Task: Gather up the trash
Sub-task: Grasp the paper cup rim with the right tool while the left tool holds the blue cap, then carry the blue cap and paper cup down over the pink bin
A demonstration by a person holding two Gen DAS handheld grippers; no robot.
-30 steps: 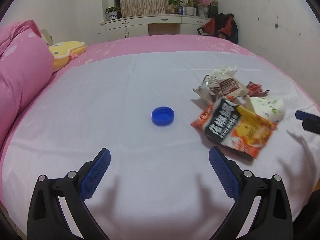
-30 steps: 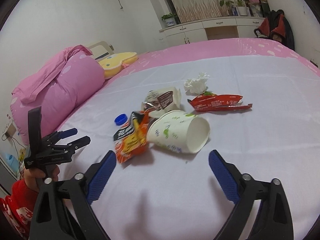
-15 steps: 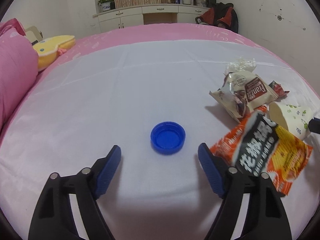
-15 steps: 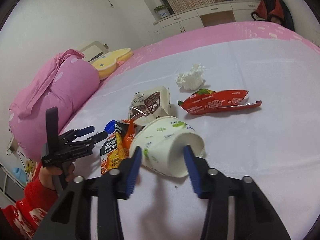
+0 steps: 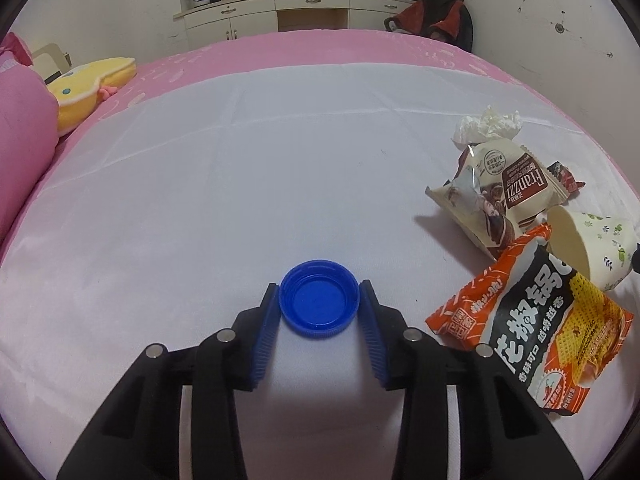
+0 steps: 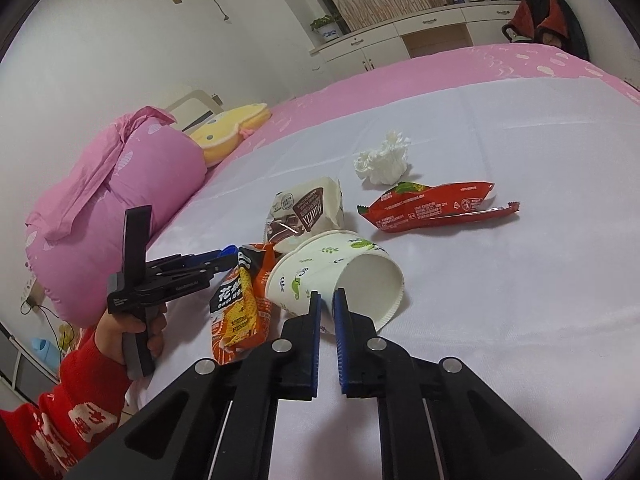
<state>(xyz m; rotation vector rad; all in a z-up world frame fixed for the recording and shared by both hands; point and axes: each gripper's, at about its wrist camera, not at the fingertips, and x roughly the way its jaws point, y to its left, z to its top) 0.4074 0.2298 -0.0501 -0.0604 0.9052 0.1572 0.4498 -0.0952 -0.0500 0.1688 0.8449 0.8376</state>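
Observation:
My left gripper (image 5: 319, 306) is shut on a blue bottle cap (image 5: 319, 302) that lies open side up on the white sheet; the gripper also shows in the right wrist view (image 6: 208, 260). My right gripper (image 6: 327, 300) is shut on the rim wall of a paper cup (image 6: 320, 272) that lies on its side. An orange snack bag (image 5: 532, 320) lies right of the cap and also shows in the right wrist view (image 6: 240, 304). A beige Franzzi wrapper (image 6: 308, 208), a red wrapper (image 6: 432, 204) and a crumpled tissue (image 6: 384, 162) lie beyond the cup.
The trash lies on a white sheet (image 5: 240, 180) over a pink bed. A pink pillow (image 6: 108, 200) and a yellow plush (image 5: 92, 86) lie at the left. White cabinets (image 5: 280, 12) and a chair with red clothes (image 5: 436, 14) stand behind the bed.
My left gripper moved forward and closed on the blue cap. My right gripper moved in and closed on the paper cup's rim.

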